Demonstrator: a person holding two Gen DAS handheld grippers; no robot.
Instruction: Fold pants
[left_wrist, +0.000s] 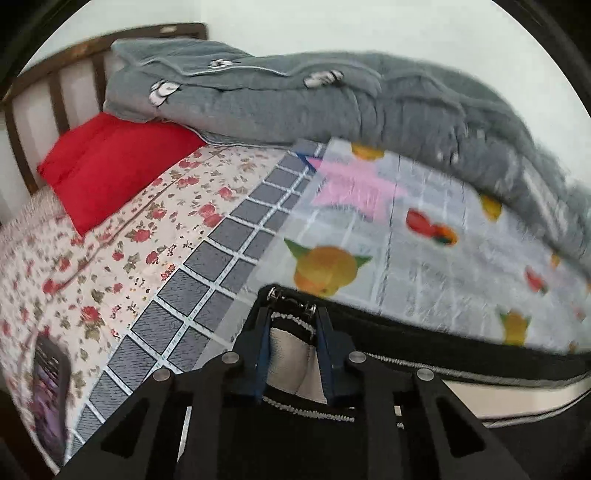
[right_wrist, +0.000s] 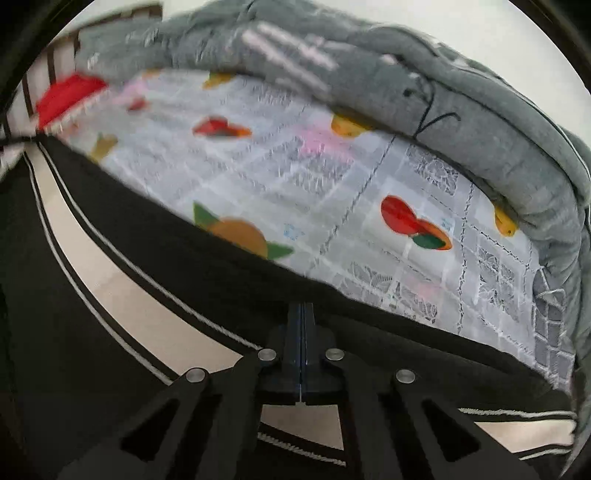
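the black pants (left_wrist: 424, 332) with a cream side stripe lie along the near edge of the bed (left_wrist: 110, 258), on top of a pale sheet printed with fruit (left_wrist: 424, 258). the left tongs (left_wrist: 291, 299) are closed down to a narrow gap on a bunched end of the pants, where black cloth, white stitching and a cream panel show between the two blue fingers (left_wrist: 263, 354); the tips press into the cloth at a small metal clasp. the right tongs (right_wrist: 302, 310) are closed tight, the two fingers meeting with only a hairline between them, and their tips pinch the far black edge of the pants (right_wrist: 184, 258), with the cream stripe running under and to the left of them. beyond the pants, the fruit sheet (right_wrist: 332, 184) reaches back to a rolled grey quilt (left_wrist: 332, 99) along the far side. to the left lie a grey checked cloth (left_wrist: 207, 288), a flowered bedsheet and a red pillow (left_wrist: 110, 166) against the brown wooden headboard (left_wrist: 55, 92). a dark phone (left_wrist: 50, 398) rests at the near left.
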